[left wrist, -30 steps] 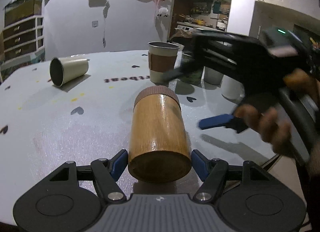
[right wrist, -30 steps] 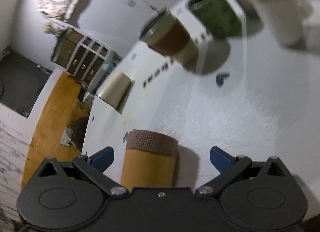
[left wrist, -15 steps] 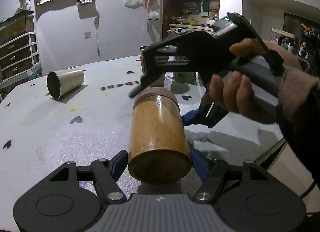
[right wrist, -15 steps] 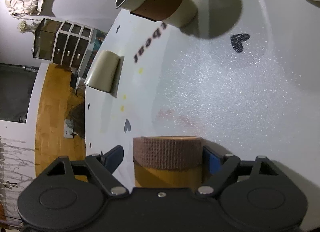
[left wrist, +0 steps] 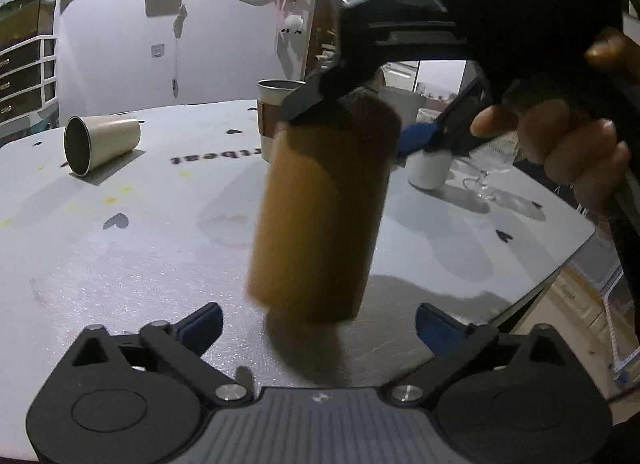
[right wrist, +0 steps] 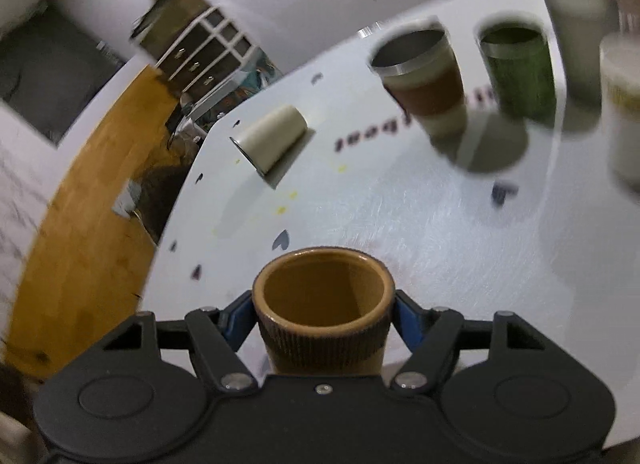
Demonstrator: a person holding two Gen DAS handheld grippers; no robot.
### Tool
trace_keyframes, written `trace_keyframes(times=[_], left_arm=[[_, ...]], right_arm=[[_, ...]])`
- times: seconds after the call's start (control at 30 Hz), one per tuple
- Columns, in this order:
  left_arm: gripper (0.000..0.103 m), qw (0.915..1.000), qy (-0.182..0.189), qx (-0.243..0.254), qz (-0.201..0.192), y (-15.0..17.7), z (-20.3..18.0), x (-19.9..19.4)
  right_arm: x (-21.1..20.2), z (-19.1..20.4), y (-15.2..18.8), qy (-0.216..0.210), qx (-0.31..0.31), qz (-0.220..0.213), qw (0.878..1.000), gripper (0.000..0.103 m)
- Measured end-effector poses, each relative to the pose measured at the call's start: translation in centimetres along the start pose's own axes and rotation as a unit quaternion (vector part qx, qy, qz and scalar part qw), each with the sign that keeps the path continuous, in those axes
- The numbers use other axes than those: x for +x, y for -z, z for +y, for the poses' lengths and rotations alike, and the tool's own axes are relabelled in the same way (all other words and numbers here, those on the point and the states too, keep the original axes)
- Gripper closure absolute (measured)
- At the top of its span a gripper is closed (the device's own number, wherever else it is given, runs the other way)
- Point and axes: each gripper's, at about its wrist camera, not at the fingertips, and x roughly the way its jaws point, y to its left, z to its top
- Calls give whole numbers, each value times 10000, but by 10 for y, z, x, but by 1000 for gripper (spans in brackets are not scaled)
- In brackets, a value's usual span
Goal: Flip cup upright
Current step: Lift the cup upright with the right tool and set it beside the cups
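Observation:
The wooden cup (left wrist: 320, 216) with a ribbed brown rim band stands nearly upright, its base just above or on the white table (left wrist: 120, 264). My right gripper (right wrist: 324, 324) is shut on the cup (right wrist: 324, 304) at the rim band; its open mouth faces the right wrist camera. In the left wrist view the right gripper (left wrist: 352, 112) grips the cup's top. My left gripper (left wrist: 318, 322) is open, fingers apart on either side below the cup, not touching it.
A cream metal cup (left wrist: 100, 140) lies on its side at far left. A sleeved steel cup (right wrist: 420, 80), a green cup (right wrist: 520, 72) and white cups (right wrist: 620, 104) stand at the back. A glass (left wrist: 492, 168) stands right. The table edge (left wrist: 560, 264) is near right.
My left gripper opened and let go of the wooden cup. My right gripper closed on the cup's rim band and turned it from lying on its side to nearly upright.

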Motion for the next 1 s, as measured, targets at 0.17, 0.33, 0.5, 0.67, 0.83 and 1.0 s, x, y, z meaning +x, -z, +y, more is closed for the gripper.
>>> trace_keyframes(times=[0.17, 0.33, 0.5, 0.67, 0.83, 1.0], left_arm=[[0, 9997, -19, -224, -105, 0, 7, -3], [0, 9988, -35, -469, -155, 0, 17, -6], [0, 9985, -25, -528, -144, 1, 21, -7], [0, 9982, -45, -573, -160, 2, 24, -9], [0, 9980, -74, -598, -178, 2, 25, -11], [0, 9979, -114, -607, -196, 2, 27, -12]], right_arm=[[-14, 5, -12, 973, -1112, -846, 9854, 31], [-14, -12, -32, 1883, -1509, -1473, 9592, 31], [-6, -35, -46, 2336, -1318, -1965, 9431, 31], [9, -47, -47, 2377, -1236, -2208, 9378, 31], [30, -48, -42, 2628, -1373, -2347, 9257, 31], [31, -53, -38, 2639, -1308, -2381, 9255, 31]])
